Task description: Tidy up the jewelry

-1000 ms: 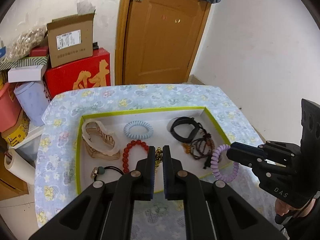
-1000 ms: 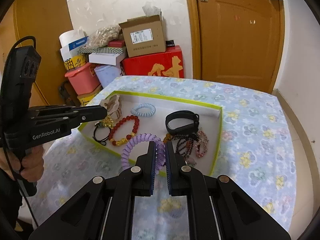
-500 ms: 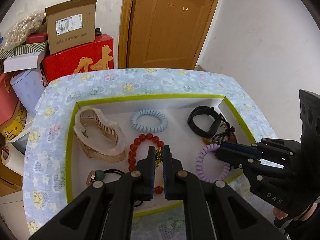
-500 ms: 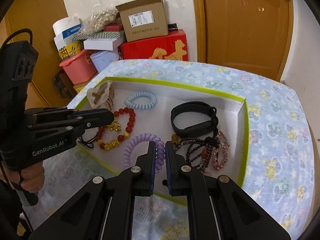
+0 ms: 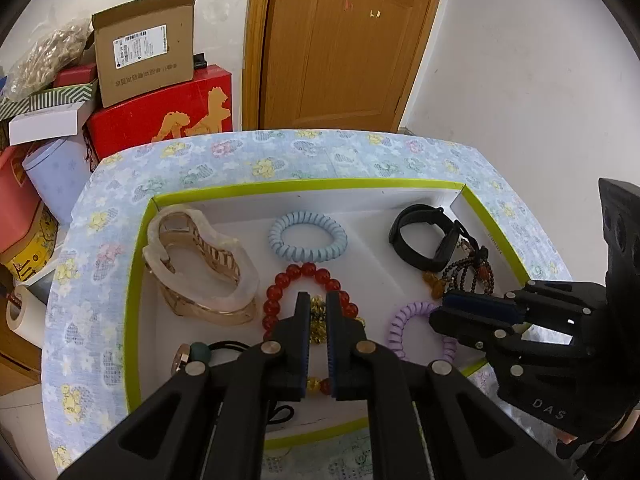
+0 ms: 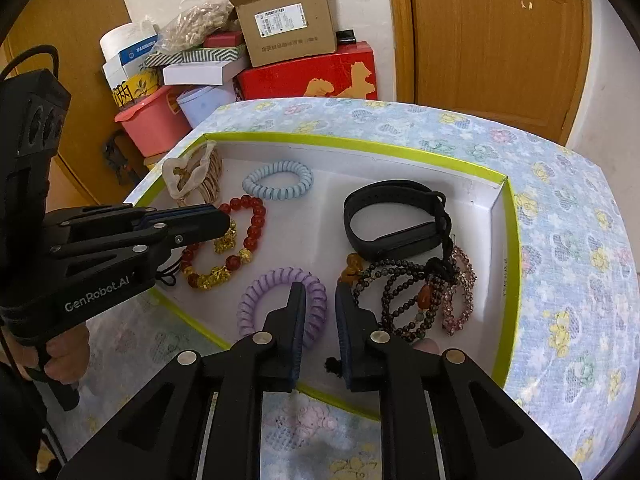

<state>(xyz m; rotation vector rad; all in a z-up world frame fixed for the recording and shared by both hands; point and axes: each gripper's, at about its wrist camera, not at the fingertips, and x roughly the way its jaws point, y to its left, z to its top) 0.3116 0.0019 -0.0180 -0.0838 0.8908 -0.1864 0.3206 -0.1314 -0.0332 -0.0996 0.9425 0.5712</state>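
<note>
Over the flowered desk (image 6: 560, 208) our right tongs (image 6: 320, 292) have just been parting, nothing between them, beside the purple coil (image 6: 260, 292), left tongs (image 5: 318, 304) pressed nearly together: straddle one strand squarely.

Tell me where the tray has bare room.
Free floor: between blue coil and black band, along the far wall of the tray. Crowded: the right corner, where dark beads tangle with pink beads.
</note>
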